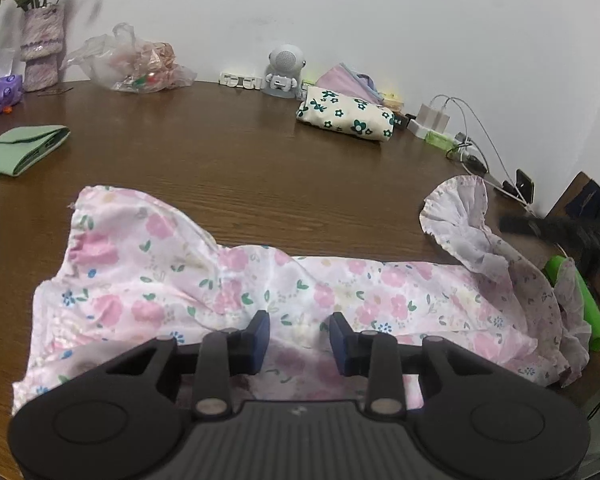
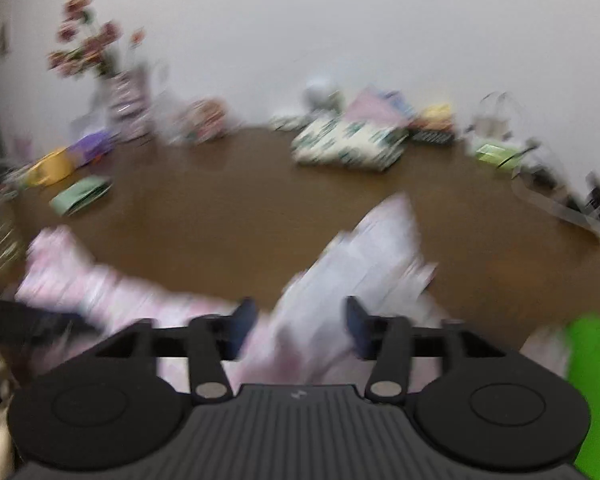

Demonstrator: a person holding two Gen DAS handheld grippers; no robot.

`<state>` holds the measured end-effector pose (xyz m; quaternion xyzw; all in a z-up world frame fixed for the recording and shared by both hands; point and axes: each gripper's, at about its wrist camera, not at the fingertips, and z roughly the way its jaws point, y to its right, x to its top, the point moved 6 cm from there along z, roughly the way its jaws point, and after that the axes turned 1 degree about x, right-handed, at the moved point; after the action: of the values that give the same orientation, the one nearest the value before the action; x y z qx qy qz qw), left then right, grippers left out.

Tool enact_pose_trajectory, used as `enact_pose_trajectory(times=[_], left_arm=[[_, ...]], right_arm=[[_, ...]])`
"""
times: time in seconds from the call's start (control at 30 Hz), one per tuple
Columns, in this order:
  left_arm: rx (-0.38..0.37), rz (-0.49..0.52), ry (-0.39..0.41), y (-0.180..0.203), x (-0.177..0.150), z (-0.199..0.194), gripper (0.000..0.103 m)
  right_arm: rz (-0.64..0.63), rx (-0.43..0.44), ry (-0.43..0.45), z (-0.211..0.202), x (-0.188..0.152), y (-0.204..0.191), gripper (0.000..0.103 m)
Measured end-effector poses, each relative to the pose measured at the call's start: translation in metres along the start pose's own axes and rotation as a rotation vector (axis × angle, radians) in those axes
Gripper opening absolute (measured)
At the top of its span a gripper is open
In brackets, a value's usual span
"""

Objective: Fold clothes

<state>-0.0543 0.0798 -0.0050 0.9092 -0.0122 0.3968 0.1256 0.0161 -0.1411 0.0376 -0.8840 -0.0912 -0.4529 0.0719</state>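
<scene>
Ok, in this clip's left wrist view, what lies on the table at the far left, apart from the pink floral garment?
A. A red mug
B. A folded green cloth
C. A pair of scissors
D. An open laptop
B. A folded green cloth lies flat on the brown table at the far left, with bare wood between it and the pink floral garment under the left gripper.

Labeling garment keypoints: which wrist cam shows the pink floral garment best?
Left wrist. The pink floral garment is sharp there, spread across the brown table under the open left gripper, ruffled edge visible at right. The right wrist view is motion-blurred: only pale smears of the fabric around the open right gripper.
</scene>
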Motion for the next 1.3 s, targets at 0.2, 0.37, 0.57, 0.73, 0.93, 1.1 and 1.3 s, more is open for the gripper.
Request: enact_pose_trajectory(times=[0.2,0.37,0.57,0.73,0.93,1.1,1.3], left_arm=[[0.007,0.010,0.016,0.001,-0.004,0.000,0.031],[0.003,0.030,0.021,0.003,-0.005,0.001,0.032],[0.008,0.034,0.011,0.003,-0.004,0.002,0.031],[0.026,0.058,-0.020,0.005,0.001,0.003,0.031],[0.001,0.025,0.002,0.017,0.016,-0.005,0.031],[-0.189,0.110,-0.009,0.094,0.019,0.010,0.042],[-0.309,0.188,-0.081,0.179,0.019,0.048,0.032]], right_arm=[[-0.019,-0.114,-0.169,0.088,0.012,0.012,0.066],[0.084,-0.102,-0.174,0.097,-0.002,0.024,0.019],[0.205,-0.118,-0.017,0.029,-0.005,0.054,0.006],[0.254,-0.085,0.052,-0.050,-0.034,0.074,0.006],[0.290,-0.079,-0.026,-0.063,-0.083,0.079,0.006],[0.244,-0.088,-0.059,-0.054,-0.101,0.067,0.008],[0.245,-0.066,-0.038,-0.058,-0.109,0.069,0.011]])
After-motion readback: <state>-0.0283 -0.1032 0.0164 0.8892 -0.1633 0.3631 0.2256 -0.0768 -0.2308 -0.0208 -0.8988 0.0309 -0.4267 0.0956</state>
